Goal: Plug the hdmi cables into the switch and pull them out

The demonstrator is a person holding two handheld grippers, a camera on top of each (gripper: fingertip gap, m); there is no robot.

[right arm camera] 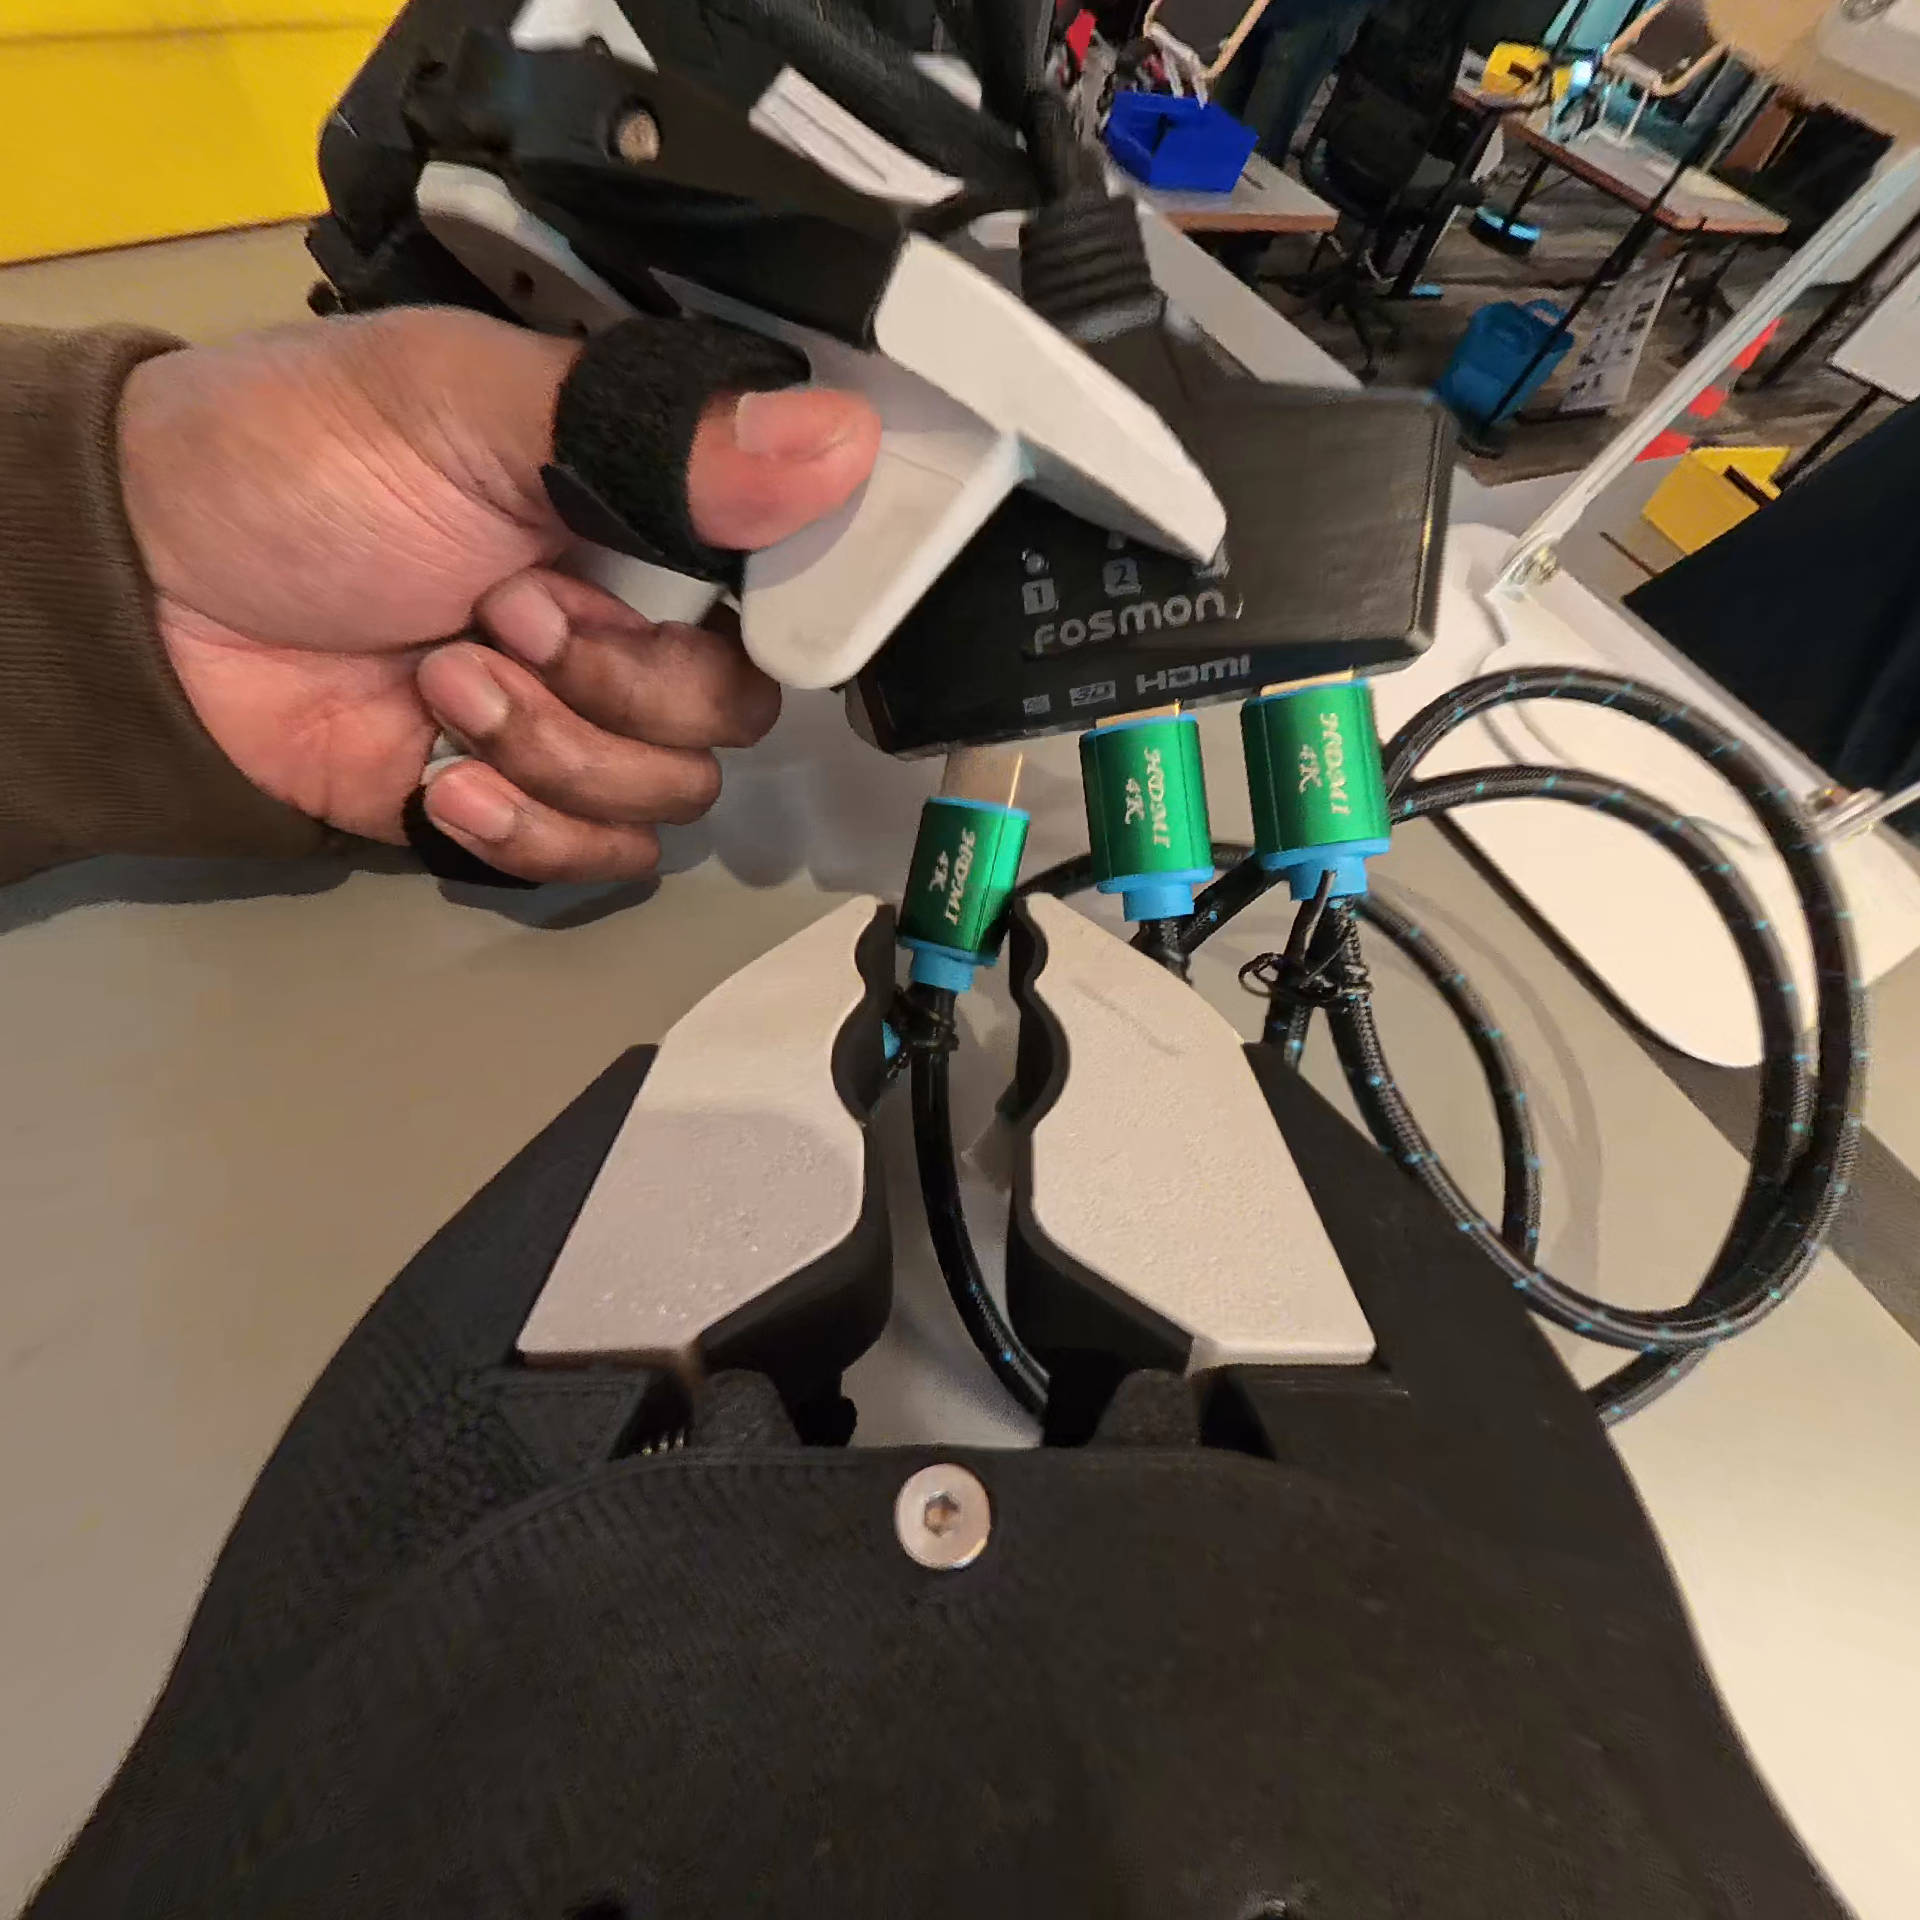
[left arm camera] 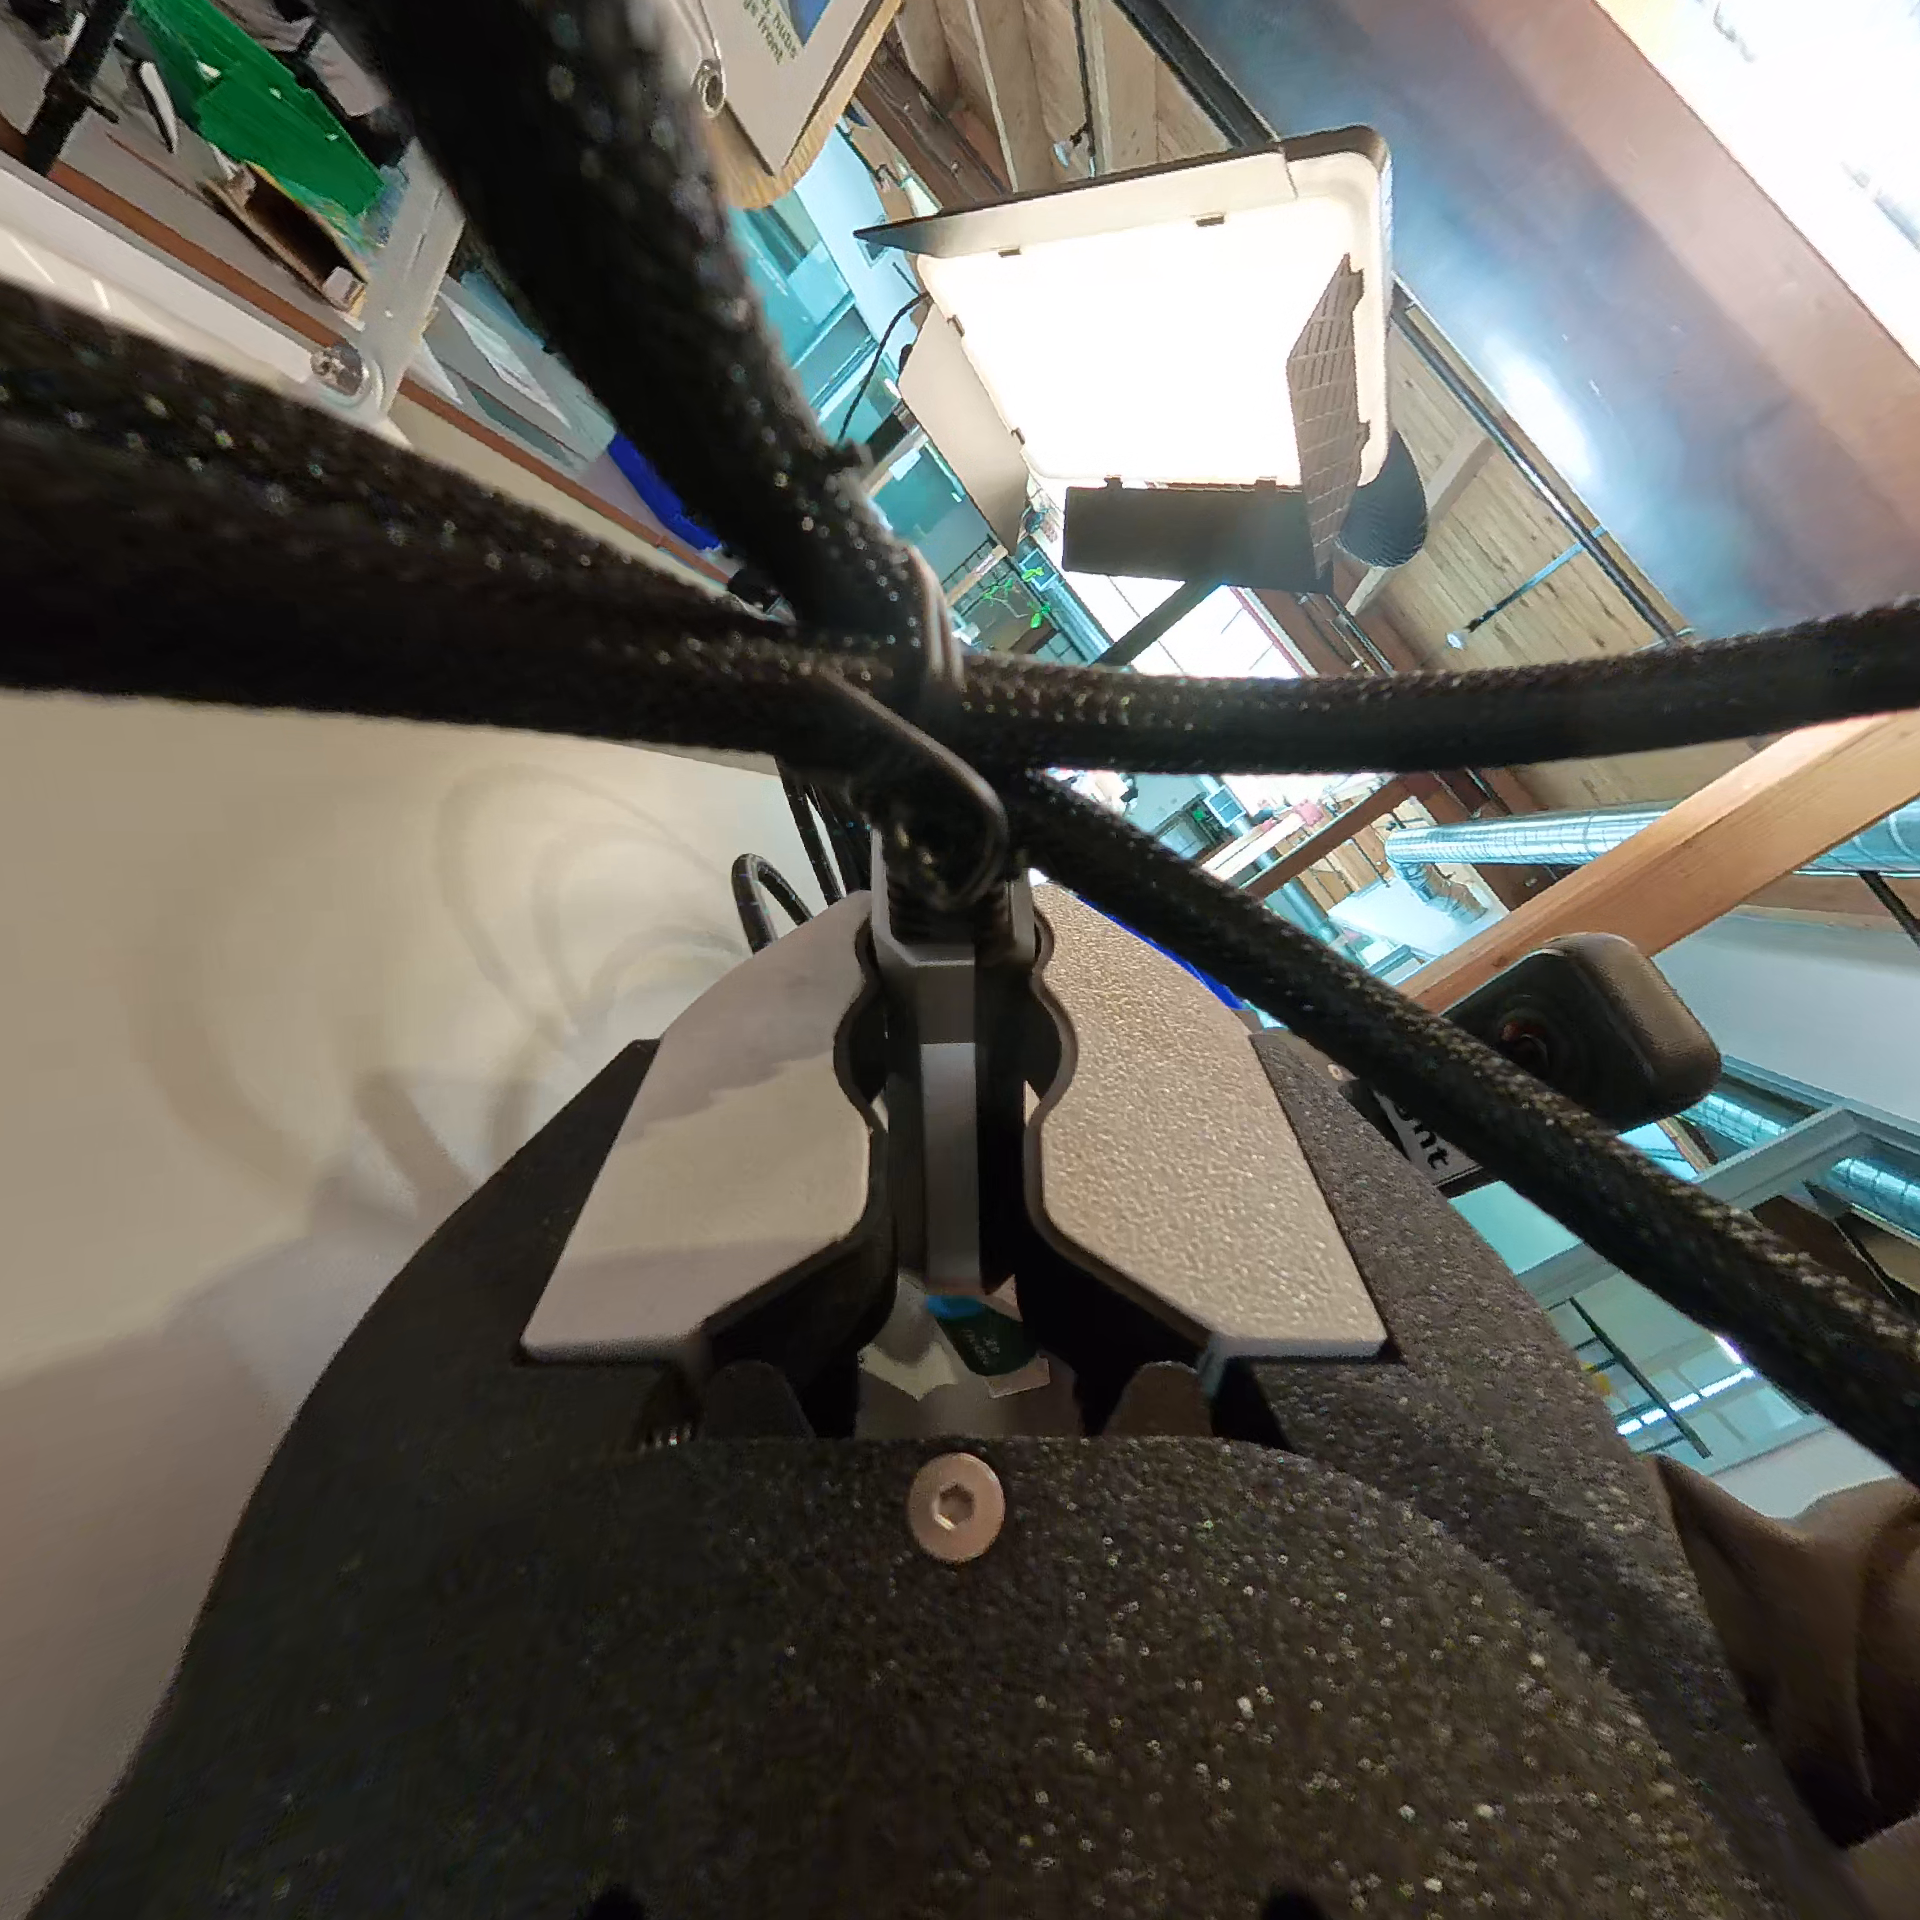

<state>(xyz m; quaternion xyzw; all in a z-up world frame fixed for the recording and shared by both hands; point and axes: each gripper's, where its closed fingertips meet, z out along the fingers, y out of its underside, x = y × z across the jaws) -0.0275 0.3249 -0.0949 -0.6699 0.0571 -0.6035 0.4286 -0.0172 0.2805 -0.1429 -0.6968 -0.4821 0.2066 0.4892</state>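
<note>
Evidently, the left gripper was clamped on a black box, its white fingers pressed flat against the box's two broad faces. A hand was seen to the left of the box, wrapped round that gripper's handle. The box was held clear of the tabletop.

Under the box's front edge, the right gripper was closed on a green plug, gripped low on its shell near the blue collar. The plug's metal tip was seen just at the box's left port, mostly exposed. The plug was tilted against the box, whereas two other green plugs to the right were seated straight and deep. The low, slanted hold was judged a weak one. A squarer line with the box would have been given by a grip higher on the shell. Braided cables were looped right of the box.
</note>
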